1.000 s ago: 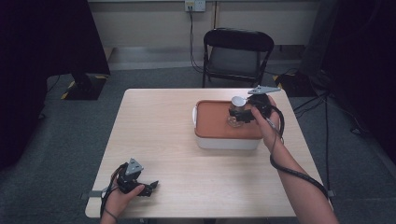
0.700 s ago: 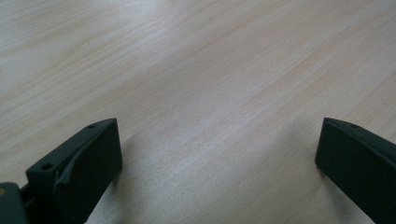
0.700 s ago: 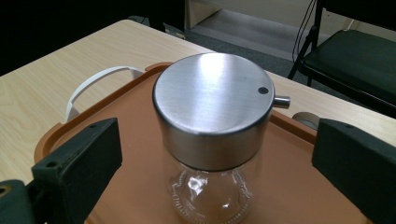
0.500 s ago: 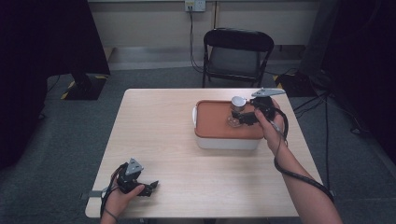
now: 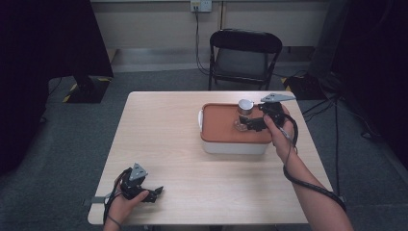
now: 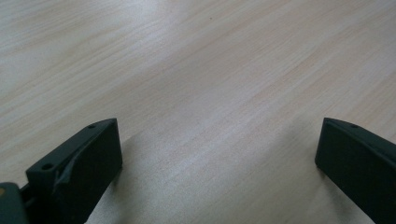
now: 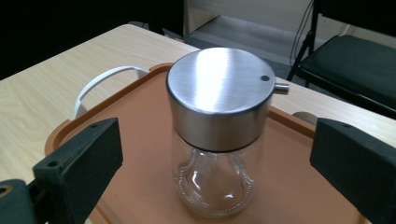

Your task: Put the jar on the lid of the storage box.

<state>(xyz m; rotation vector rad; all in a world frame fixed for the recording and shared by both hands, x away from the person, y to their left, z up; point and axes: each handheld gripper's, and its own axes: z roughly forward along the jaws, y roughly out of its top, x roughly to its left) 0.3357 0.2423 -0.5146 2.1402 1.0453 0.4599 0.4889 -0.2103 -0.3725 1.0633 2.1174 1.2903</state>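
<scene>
A clear glass dispenser (image 7: 216,140) with a brushed steel cap stands upright on the orange lid (image 5: 226,127) of a white container (image 5: 234,146), toward the lid's far right part, on the side nearest the black folding chair (image 5: 245,55) beyond the counter (image 5: 163,125). In the right gripper view the cap shows 1 small hole near its rim and a short spout sticking out on the side toward the chair; the glass body below is empty and ribbed near its base. The right tool (image 5: 250,122) sits at the dispenser, its 2 black jaws spread wide on either side of the bottle with a clear gap to each, so it is released and grips nothing. Its grey 3-cornered plate (image 5: 277,97) stands above the hand (image 5: 281,132), just right of the dispenser. A white handle (image 7: 105,81) curves off the container's end away from the chair. The left tool (image 5: 155,192) rests low on the counter at the corner well apart from the container, near the counter's near edge, held by the left hand (image 5: 125,204). In the left gripper view its 2 jaws stand wide apart over bare wood grain, released with nothing between them.
</scene>
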